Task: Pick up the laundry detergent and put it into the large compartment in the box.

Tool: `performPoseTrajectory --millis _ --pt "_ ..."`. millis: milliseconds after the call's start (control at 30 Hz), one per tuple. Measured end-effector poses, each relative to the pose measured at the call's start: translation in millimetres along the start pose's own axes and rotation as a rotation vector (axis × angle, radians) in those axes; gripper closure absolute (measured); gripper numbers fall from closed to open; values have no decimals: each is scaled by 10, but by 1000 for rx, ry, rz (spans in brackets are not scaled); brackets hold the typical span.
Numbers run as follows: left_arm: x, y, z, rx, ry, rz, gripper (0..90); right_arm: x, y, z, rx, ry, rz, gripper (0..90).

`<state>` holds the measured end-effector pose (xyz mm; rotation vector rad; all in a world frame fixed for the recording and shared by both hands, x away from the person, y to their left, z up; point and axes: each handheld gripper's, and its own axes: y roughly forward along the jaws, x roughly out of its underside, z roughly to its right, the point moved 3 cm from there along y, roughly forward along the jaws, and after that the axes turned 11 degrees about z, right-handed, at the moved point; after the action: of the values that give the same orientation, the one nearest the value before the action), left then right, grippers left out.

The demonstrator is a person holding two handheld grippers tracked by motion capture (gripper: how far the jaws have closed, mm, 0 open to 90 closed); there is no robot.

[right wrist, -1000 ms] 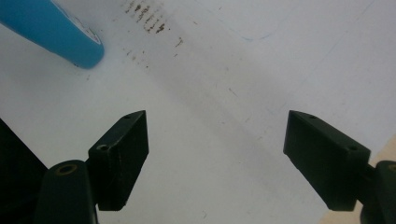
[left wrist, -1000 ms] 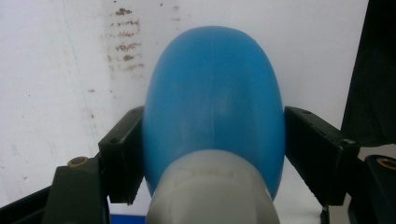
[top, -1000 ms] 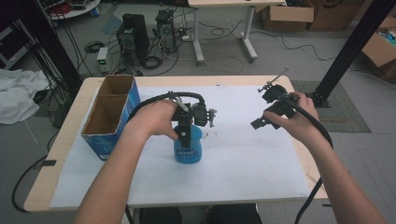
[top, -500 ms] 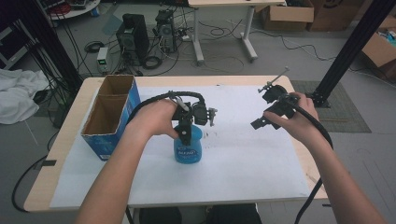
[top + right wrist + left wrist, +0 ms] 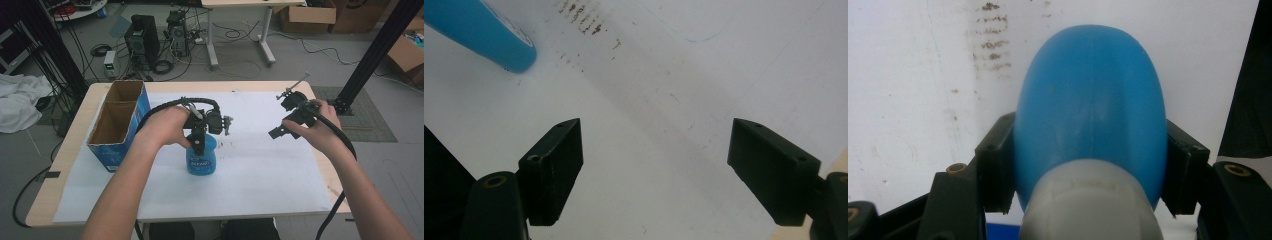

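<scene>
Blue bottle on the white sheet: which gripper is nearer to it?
Left. The left gripper has just closed its jaws on the blue bottle, pads pressing both sides. The right gripper hangs open above the white sheet, well off to the bottle's right.

A robotics lab or a technical workroom, not a home.

The wooden table (image 5: 65,165) is covered with a white sheet (image 5: 260,170) and stands on a grey floor (image 5: 45,150). Behind it, computer towers (image 5: 142,40) sit directly on the floor among many loose cables (image 5: 240,37). There is also a second desk (image 5: 240,5) on metal legs, cardboard boxes (image 5: 307,12) at the back, and black frame posts (image 5: 377,52) at the sides.
</scene>
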<state>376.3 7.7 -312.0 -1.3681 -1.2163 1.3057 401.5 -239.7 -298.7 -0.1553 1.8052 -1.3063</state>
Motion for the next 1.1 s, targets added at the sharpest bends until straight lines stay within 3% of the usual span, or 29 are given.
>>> performPoseTrajectory --millis 233,367,500,667,800,900,1100 --pt "-26 -40 -27 -11 -27 7 383 -1 -14 -2 -1 -3 3 222" --pt "-55 -213 -58 -18 -99 17 384 -1 -31 -2 0 -4 5 222" --pt "-81 -464 -95 -7 -222 8 383 -9 -57 -6 0 -1 11 222" --pt "-66 -820 -156 -38 -391 -4 384 -25 -88 -18 -3 -1 19 222" --pt "38 -1112 -230 -65 -572 -32 383 -31 -118 -27 -3 -9 21 224" --pt "155 -1325 -292 -116 -696 -48 384 -33 -141 -22 -3 -8 24 224" --pt "529 -1717 -422 -205 -994 -9 384 -37 -184 -6 -3 -7 31 224"
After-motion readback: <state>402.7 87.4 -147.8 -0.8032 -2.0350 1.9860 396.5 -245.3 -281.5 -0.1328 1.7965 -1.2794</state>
